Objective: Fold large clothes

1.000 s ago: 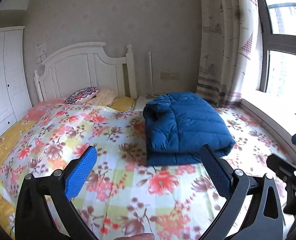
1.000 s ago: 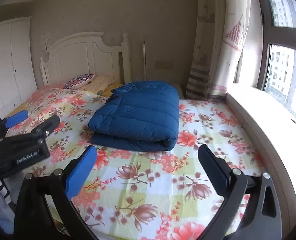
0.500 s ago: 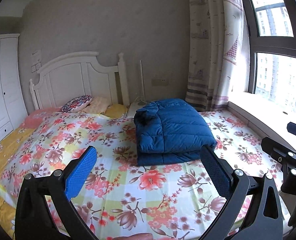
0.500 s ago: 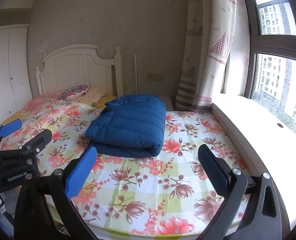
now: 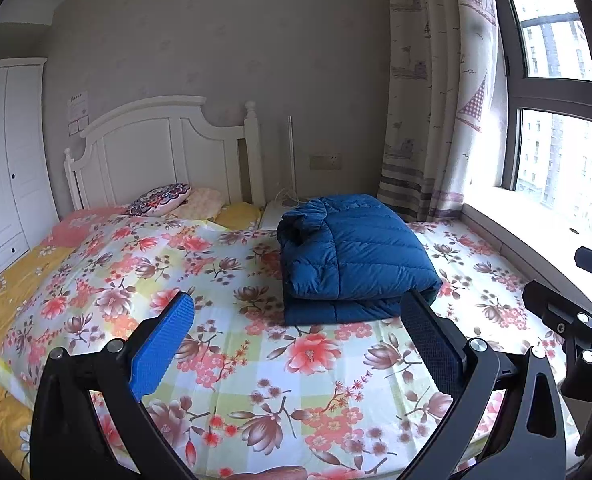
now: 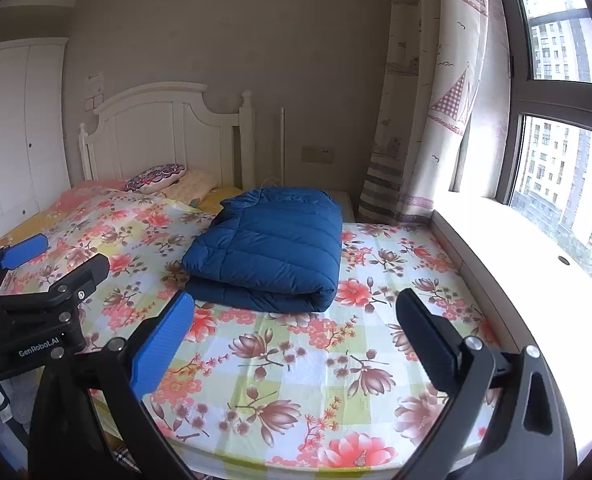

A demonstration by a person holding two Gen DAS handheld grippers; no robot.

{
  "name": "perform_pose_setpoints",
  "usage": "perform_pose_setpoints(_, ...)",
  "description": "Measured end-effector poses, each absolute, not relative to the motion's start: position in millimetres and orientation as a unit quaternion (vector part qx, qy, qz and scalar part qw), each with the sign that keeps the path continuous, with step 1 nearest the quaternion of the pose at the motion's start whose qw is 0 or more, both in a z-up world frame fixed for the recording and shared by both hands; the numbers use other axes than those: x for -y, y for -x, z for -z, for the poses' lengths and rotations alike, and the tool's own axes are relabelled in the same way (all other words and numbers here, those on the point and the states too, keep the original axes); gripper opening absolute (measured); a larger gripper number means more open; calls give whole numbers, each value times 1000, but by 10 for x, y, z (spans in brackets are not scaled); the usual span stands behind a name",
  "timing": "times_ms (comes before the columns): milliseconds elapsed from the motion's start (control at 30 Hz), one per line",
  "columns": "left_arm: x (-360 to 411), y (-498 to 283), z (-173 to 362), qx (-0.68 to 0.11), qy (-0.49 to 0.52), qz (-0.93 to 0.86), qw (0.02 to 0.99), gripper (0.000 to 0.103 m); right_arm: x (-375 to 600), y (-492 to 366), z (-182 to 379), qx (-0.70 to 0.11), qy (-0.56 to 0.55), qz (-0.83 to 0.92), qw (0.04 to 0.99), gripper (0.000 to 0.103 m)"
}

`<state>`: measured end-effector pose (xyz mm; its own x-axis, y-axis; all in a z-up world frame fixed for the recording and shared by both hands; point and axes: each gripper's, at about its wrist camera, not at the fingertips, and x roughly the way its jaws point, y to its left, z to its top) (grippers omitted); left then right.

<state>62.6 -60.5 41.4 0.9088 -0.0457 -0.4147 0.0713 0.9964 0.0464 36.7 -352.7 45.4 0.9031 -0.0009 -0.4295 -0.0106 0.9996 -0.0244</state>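
A blue down jacket (image 5: 352, 256) lies folded into a thick rectangle on the floral bedsheet (image 5: 223, 344), toward the far right of the bed; it also shows in the right wrist view (image 6: 271, 256). My left gripper (image 5: 300, 340) is open and empty, held back over the foot of the bed, well short of the jacket. My right gripper (image 6: 296, 340) is open and empty too, also near the foot of the bed. Each gripper shows at the edge of the other's view.
A white headboard (image 5: 163, 152) and pillows (image 5: 159, 200) stand at the far end. A white wardrobe (image 5: 3, 168) is on the left. A curtain (image 5: 436, 100), window sill (image 6: 516, 264) and window run along the right.
Both grippers have pulled back and risen away from the folded jacket, which now looks smaller and farther off. The jacket itself has not moved.
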Motion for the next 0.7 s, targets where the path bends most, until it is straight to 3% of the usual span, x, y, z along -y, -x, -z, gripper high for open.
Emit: perform_pose_setpoints(700,601,-624,-397,-215,-29,28,976,99,3481,-362,-436,-221,15,-8,975,100)
